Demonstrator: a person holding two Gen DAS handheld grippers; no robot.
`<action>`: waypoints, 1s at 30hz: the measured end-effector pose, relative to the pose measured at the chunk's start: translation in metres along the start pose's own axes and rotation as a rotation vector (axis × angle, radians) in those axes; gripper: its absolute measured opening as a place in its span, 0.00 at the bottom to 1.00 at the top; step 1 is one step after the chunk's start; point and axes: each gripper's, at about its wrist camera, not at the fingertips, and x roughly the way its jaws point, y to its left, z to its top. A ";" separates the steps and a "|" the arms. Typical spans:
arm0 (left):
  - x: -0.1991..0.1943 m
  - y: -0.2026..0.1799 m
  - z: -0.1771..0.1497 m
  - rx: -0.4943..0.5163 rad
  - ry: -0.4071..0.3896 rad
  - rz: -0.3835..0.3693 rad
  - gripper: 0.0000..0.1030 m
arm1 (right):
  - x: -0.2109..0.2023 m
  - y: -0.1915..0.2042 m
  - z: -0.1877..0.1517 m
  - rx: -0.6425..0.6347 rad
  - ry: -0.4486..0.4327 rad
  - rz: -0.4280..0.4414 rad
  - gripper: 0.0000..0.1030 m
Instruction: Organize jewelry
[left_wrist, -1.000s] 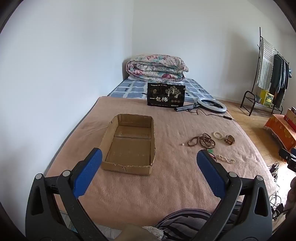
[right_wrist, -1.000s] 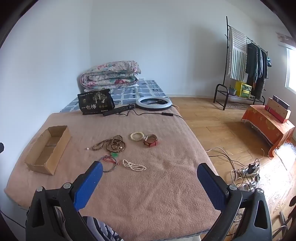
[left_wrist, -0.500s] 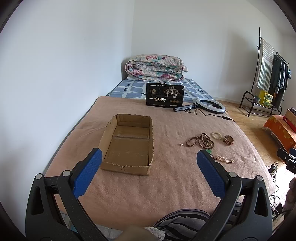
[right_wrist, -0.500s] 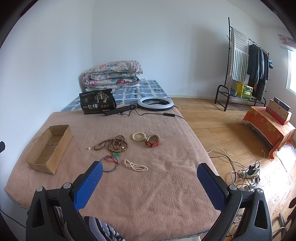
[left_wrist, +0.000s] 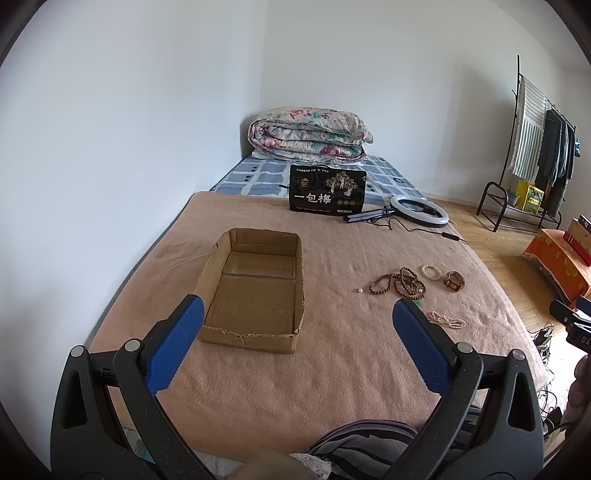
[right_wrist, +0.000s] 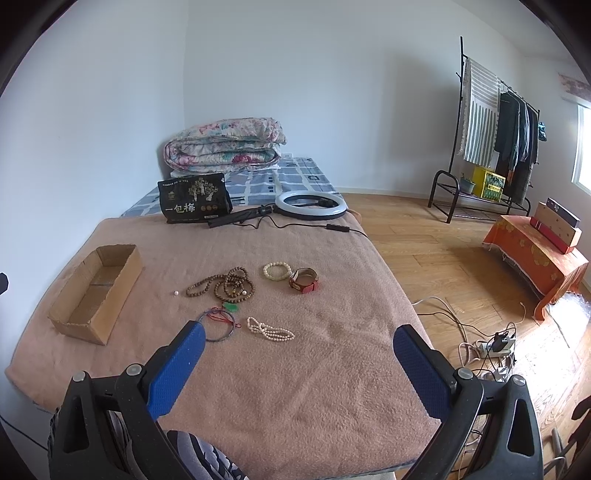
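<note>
An empty cardboard box (left_wrist: 255, 291) (right_wrist: 96, 291) lies on the left of the pink blanket. To its right lies the jewelry: a brown bead necklace (right_wrist: 225, 284) (left_wrist: 400, 282), a cream bead bracelet (right_wrist: 276, 271), a red-brown leather bracelet (right_wrist: 303, 280), a thin red-blue cord ring (right_wrist: 218, 325), a white pearl strand (right_wrist: 269, 329) and one loose pearl (right_wrist: 176, 293). My left gripper (left_wrist: 295, 317) is open and empty, hovering near the box's front. My right gripper (right_wrist: 295, 343) is open and empty, in front of the jewelry.
A black printed bag (right_wrist: 194, 199), a ring light with cable (right_wrist: 311, 205) and a folded floral quilt (right_wrist: 225, 146) lie at the far end of the bed. A clothes rack (right_wrist: 495, 129), an orange-draped stand (right_wrist: 535, 254) and floor cables (right_wrist: 487, 343) are to the right.
Both views shift slightly; the right gripper has drifted a little, so the jewelry sits slightly further right in view. Nothing on the bed has moved.
</note>
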 end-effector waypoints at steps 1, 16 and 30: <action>-0.001 -0.001 0.001 0.001 0.000 0.000 1.00 | 0.001 0.001 0.001 -0.001 0.000 0.000 1.00; -0.002 -0.009 0.019 0.007 0.025 -0.009 1.00 | 0.009 -0.001 0.020 -0.012 0.010 -0.008 1.00; 0.004 -0.013 0.027 0.010 0.034 -0.011 1.00 | 0.018 0.000 0.026 -0.015 0.031 -0.008 1.00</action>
